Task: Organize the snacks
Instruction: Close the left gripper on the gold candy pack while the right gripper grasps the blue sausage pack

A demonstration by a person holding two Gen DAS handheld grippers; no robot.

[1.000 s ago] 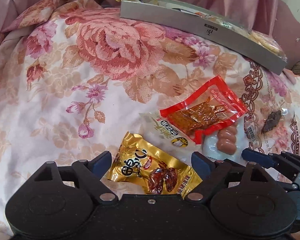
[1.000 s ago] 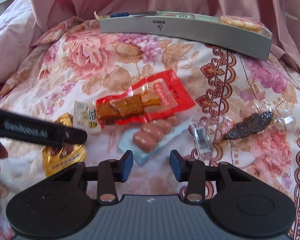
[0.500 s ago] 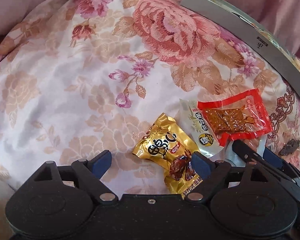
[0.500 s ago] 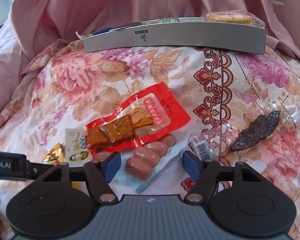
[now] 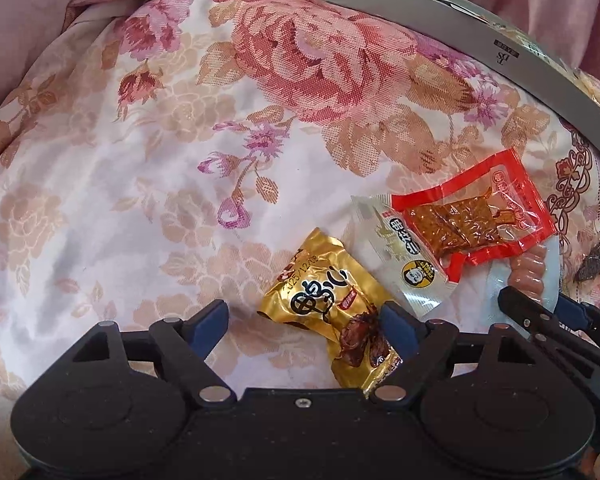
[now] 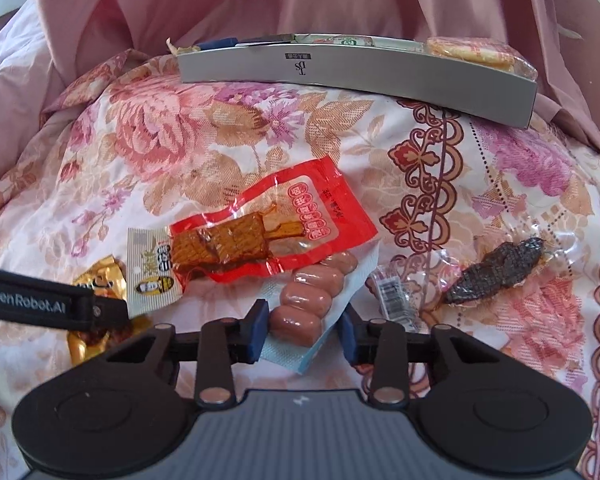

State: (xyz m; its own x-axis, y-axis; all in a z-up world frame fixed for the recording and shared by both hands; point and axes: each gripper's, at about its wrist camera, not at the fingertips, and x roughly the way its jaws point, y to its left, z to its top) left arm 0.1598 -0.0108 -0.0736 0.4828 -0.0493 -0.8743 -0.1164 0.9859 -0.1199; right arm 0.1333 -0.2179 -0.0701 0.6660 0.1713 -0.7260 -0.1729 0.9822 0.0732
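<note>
The step in hand looked like the pick-up of two snacks at once from the flowered bedspread, each gripper set over its own packet. On the left, the left gripper stood with its jaws wide apart; they had narrowed a little in the last half second, with the gold packet lying slantwise between them, its lower end against the right-hand pad while the left-hand pad stood clear of it, so nothing was pinched yet. Just beside the gold packet lay the white sachet, partly under the red packet. Further right, the right gripper straddled the near end of the sausage pack; its jaws had just been closing and now sat close to the pack's edges, but whether the pads pressed on it could not be made out. Right of that lay the dried fish packet in clear film, apart from the rest. The grey box stood at the far edge of the bedspread with some snacks already in it, a round-cracker pack at its right end. The next move probably called for both pairs of jaws to close firmly, taking care that the sausage pack's slippery wrapper did not slide out, then a lift and carry to the box
</note>
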